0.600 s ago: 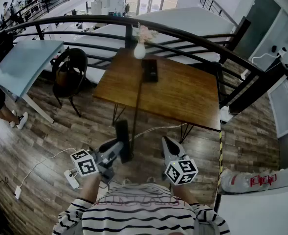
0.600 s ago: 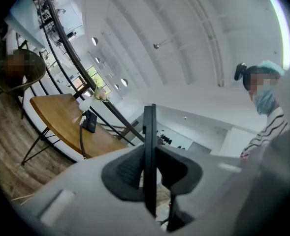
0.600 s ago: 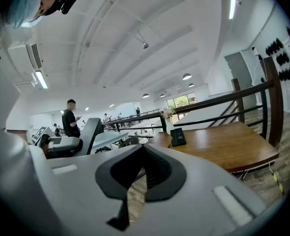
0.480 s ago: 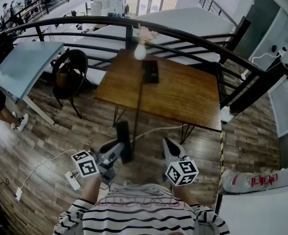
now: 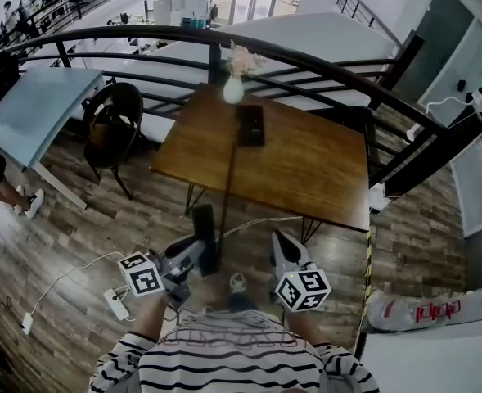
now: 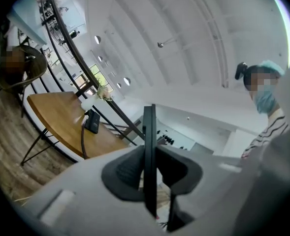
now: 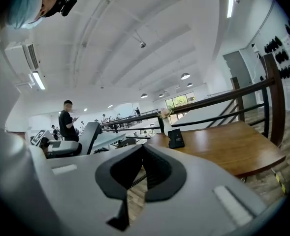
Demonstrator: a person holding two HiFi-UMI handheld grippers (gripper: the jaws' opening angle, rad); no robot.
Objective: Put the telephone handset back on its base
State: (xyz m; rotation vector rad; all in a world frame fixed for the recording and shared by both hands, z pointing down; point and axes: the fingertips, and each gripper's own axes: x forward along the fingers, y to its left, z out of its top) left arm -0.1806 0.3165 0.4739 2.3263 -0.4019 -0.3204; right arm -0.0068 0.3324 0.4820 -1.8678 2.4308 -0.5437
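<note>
L claw clamped on black handset; slab sits edge-on btwn both pads. Handset held over wood floor, close to person's body, well apart from bench. R claw closed, pads together, nothing held, near L claw. Base on far part of bench, near white vase w/ flowers. Cord runs from base across bench, over near edge, down to handset. Handset not yet on base

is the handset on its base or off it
Off. The left gripper holds the handset, short of the table where the base sits.
</note>
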